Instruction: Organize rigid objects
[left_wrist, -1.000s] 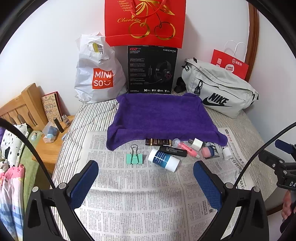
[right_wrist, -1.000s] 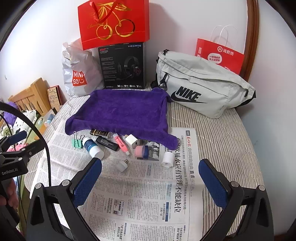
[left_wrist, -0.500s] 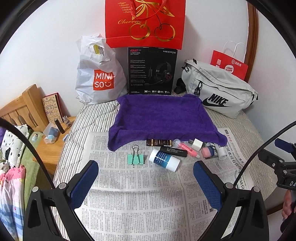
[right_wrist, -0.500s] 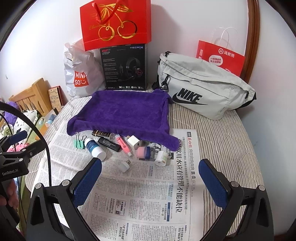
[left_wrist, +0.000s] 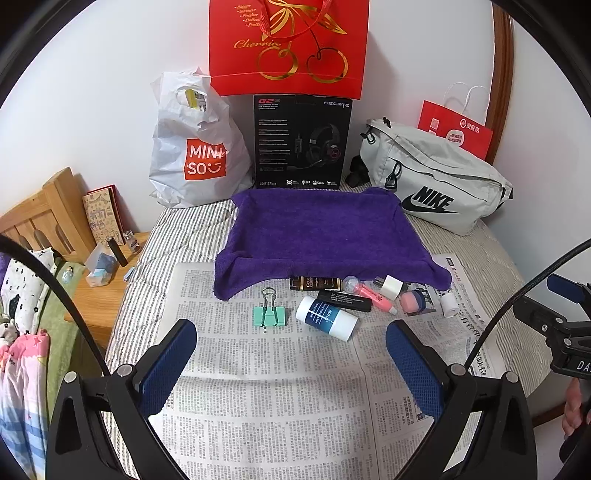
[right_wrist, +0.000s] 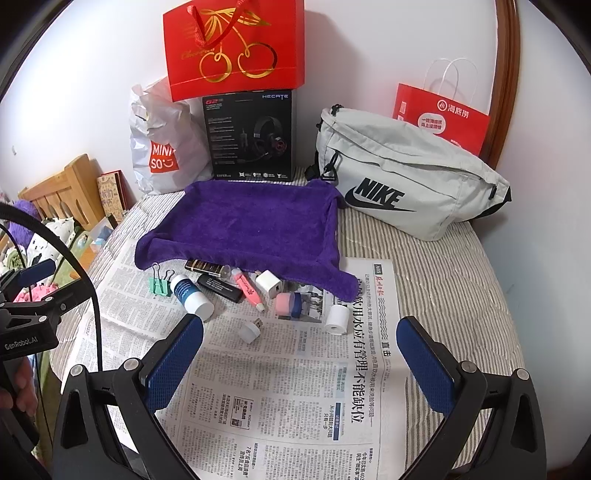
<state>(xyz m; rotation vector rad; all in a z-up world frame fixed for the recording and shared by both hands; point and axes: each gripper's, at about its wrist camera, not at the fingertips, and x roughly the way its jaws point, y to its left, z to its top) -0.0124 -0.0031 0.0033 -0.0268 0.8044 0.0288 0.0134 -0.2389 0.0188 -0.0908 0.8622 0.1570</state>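
A purple towel (left_wrist: 325, 236) lies spread on the bed beyond a newspaper (left_wrist: 277, 387). Along its near edge sit a green binder clip (left_wrist: 269, 312), a white and blue bottle (left_wrist: 327, 317), a black tube (left_wrist: 345, 301), a pink highlighter (left_wrist: 375, 298), a white plug (left_wrist: 390, 286) and a white roll (left_wrist: 448, 306). The right wrist view adds a small white USB adapter (right_wrist: 249, 330). My left gripper (left_wrist: 291, 363) hangs open short of the clip and bottle. My right gripper (right_wrist: 301, 362) is open too, short of the adapter and the white roll (right_wrist: 337, 319).
A grey Nike bag (left_wrist: 436, 184), a black headset box (left_wrist: 301, 142), red paper bags (left_wrist: 288, 44) and a white Miniso bag (left_wrist: 195, 155) line the wall. A wooden nightstand (left_wrist: 107, 280) with small items stands off the left bed edge.
Both views have drifted only slightly. The white roll appears to have rocked a little toward the pink item and back. Both grippers stay open.
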